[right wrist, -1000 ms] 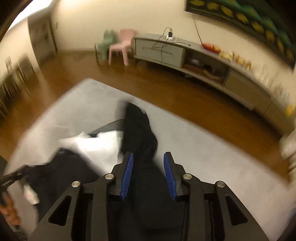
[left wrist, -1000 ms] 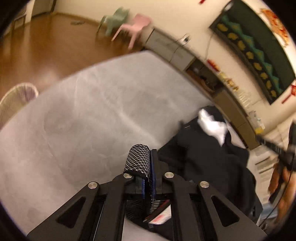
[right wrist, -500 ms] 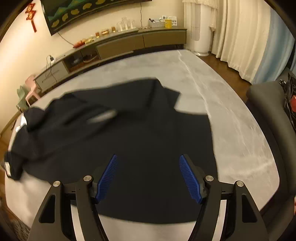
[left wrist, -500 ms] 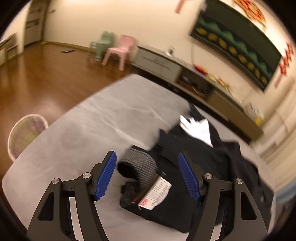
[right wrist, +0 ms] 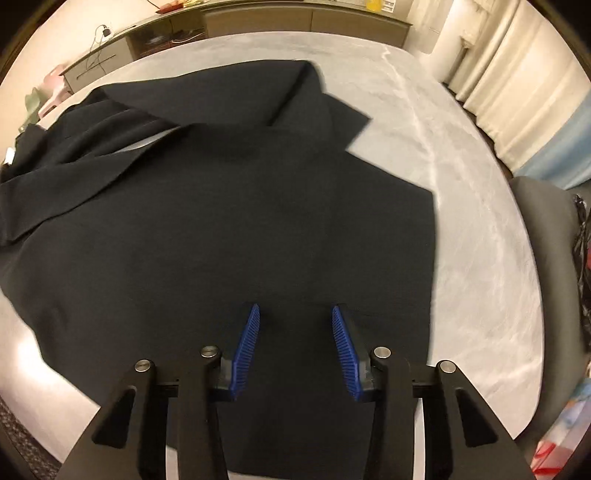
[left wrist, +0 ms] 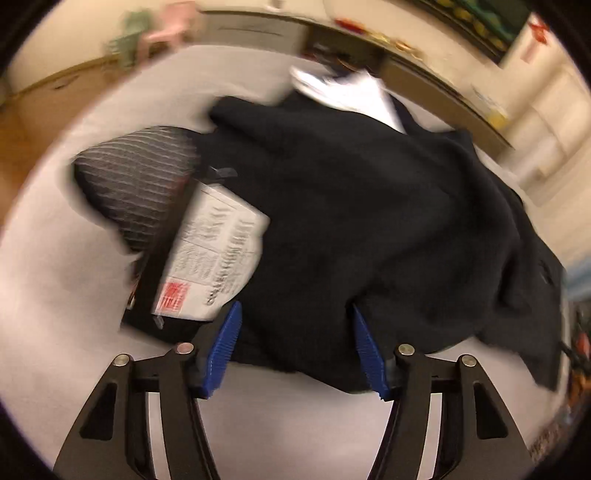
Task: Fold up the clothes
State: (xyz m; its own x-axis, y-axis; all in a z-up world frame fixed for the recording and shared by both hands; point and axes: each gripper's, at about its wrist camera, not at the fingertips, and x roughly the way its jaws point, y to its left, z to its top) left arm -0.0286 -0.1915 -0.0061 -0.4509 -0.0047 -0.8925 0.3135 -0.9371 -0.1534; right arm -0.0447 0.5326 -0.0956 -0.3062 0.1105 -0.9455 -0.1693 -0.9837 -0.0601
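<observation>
A black garment (left wrist: 369,203) lies spread on the grey table (left wrist: 55,314). It has a grey checked part (left wrist: 136,184) at its left end and a white paper tag (left wrist: 214,258) with a red mark. A white cloth (left wrist: 351,92) shows at its far side. My left gripper (left wrist: 295,308) points down at the near hem. Its jaws are closing, with the hem's edge between the blue pads, which do not press on it. In the right wrist view the garment's body (right wrist: 221,221) lies flat. My right gripper (right wrist: 295,307) hovers over it, its jaws closing with nothing pinched between them.
The table's bare top (right wrist: 480,221) runs to a rounded edge on the right, where a dark chair (right wrist: 546,229) stands. A low cabinet (right wrist: 258,18) lines the far wall, with curtains (right wrist: 517,92) at the right. Small pink and green chairs (left wrist: 162,29) stand far off.
My left gripper let go of the checked part, opened wide and dropped close to the garment's near hem. My right gripper released the black sleeve, swung over the flat body and has narrowed.
</observation>
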